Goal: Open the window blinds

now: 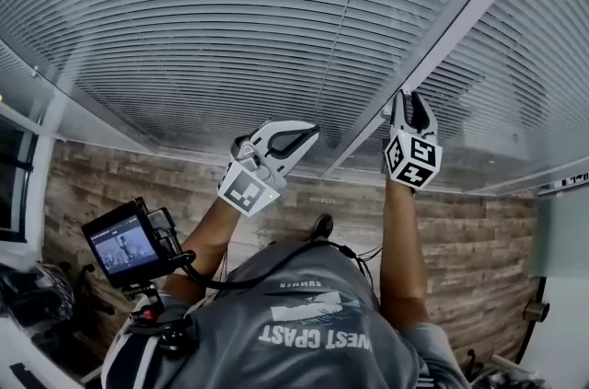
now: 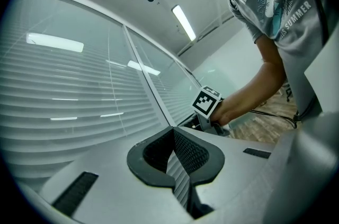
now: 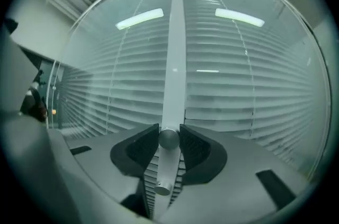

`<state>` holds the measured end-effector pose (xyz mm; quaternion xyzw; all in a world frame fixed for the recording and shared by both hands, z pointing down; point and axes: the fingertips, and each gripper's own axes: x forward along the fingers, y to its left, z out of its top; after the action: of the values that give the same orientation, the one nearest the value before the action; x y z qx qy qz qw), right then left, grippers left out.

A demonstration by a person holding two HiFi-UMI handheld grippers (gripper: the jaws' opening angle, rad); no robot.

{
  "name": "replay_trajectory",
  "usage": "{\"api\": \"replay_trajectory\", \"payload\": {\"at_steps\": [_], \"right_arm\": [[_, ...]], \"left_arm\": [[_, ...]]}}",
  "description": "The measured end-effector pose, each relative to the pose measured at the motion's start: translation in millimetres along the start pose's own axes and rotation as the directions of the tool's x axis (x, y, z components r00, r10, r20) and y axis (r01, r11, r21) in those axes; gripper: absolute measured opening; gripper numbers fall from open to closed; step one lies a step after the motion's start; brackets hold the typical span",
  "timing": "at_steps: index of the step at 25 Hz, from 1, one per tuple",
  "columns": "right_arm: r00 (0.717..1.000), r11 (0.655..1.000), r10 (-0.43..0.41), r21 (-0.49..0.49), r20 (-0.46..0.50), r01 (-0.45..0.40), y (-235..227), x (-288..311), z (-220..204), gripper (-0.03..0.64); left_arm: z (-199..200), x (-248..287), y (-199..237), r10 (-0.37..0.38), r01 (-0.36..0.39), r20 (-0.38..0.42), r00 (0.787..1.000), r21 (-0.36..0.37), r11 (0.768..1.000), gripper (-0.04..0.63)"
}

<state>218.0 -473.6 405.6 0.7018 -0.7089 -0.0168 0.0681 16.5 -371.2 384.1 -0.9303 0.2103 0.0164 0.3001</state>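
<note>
Blinds point(image 1: 230, 10) slats shut flat (right tool point(image 3: 169, 132) grips knob point(image 3: 168, 140))

The blind slats point(image 1: 230, 10) look matt and pale, behind glossy glass point(image 3: 238, 59) that mirrors the ceiling lights. The frame post point(image 3: 174, 59) is smooth and satin, painted metal by the look of it. The knob point(image 3: 168, 140) is dull brushed metal. Shells on the right gripper point(image 3: 169, 132) and left gripper point(image 2: 172, 133) are matt grey plastic, and the jaws have dark, finely ribbed, rubbery pads. The floor point(image 1: 101, 185) is rough-grained wood plank, the shirt point(image 1: 313, 323) soft cloth.
</note>
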Motion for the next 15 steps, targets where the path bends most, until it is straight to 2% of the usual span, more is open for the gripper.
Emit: {"api": "replay_trajectory", "payload": {"at_steps": [1,2,3,4,5,6,7,8,9,10,11,12,13,15], "right_arm": [[1.0,0.991,-0.021,-0.134,-0.009,0.02,2.7,0.5,-0.8,0.118],[0.998,0.942,-0.055,-0.333,-0.02,0.046,7.4,1.4,-2.3,0.118],[0.995,0.83,-0.1,-0.553,-0.026,0.069,13.1,2.5,-4.7,0.117],[0.99,0.678,-0.141,-0.731,-0.021,0.081,18.4,3.7,-7.7,0.117],[0.986,0.549,-0.165,-0.832,-0.015,0.079,21.9,4.8,-10.1,0.117],[0.986,0.494,-0.168,-0.867,-0.016,0.07,23.7,5.7,-10.9,0.117],[0.988,0.518,-0.153,-0.854,-0.027,0.056,24.2,6.1,-9.9,0.117],[0.992,0.609,-0.12,-0.792,-0.045,0.038,23.9,5.8,-7.4,0.117],[0.996,0.743,-0.072,-0.67,-0.059,0.015,22.3,4.5,-4.5,0.117],[0.998,0.874,-0.021,-0.486,-0.06,-0.011,19.1,2.0,-1.8,0.118],[0.999,0.959,0.018,-0.282,-0.049,-0.031,14.4,-0.8,0.0,0.118],[0.999,0.992,0.038,-0.117,-0.037,-0.042,9.7,-3.1,0.1,0.118],[0.998,0.999,0.044,-0.023,-0.033,-0.045,6.3,-4.0,-1.8,0.118],[0.998,0.999,0.041,0.019,-0.039,-0.04,3.9,-1.7,-7.2,0.118]], "left_arm": [[-0.6,-0.2,0.4,0.001,-0.001,-0.001,1.0,-0.001,1.0,0.0],[-1.2,-0.5,0.6,0.002,-0.002,-0.003,1.0,-0.003,1.0,0.0],[-1.6,-0.8,0.5,0.004,-0.004,-0.003,1.0,-0.005,1.0,0.0],[-1.4,-0.8,0.1,0.004,-0.004,-0.001,1.0,-0.007,1.0,0.0],[-0.9,-0.4,-0.6,0.002,-0.002,0.001,1.0,-0.008,1.0,0.0],[-0.1,0.2,-1.3,-0.002,0.002,0.002,1.0,-0.008,1.0,0.0],[1.0,1.1,-1.9,-0.006,0.006,0.002,1.0,-0.008,1.0,0.0],[2.5,2.0,-2.0,-0.009,0.009,0.004,1.0,-0.008,1.0,0.0],[4.5,3.0,-1.9,-0.01,0.01,0.006,1.0,-0.007,1.0,0.0],[6.4,3.8,-1.9,-0.012,0.012,0.009,1.0,-0.007,1.0,0.0],[7.6,4.1,-1.6,-0.013,0.013,0.01,1.0,-0.005,1.0,0.0],[7.7,3.8,-1.3,-0.014,0.014,0.008,1.0,-0.005,1.0,0.0],[6.5,2.9,-1.2,-0.014,0.014,0.005,1.0,-0.005,1.0,0.0],[2.3,0.6,-1.4,-0.011,0.011,-0.002,1.0,-0.007,1.0,0.0]]}}
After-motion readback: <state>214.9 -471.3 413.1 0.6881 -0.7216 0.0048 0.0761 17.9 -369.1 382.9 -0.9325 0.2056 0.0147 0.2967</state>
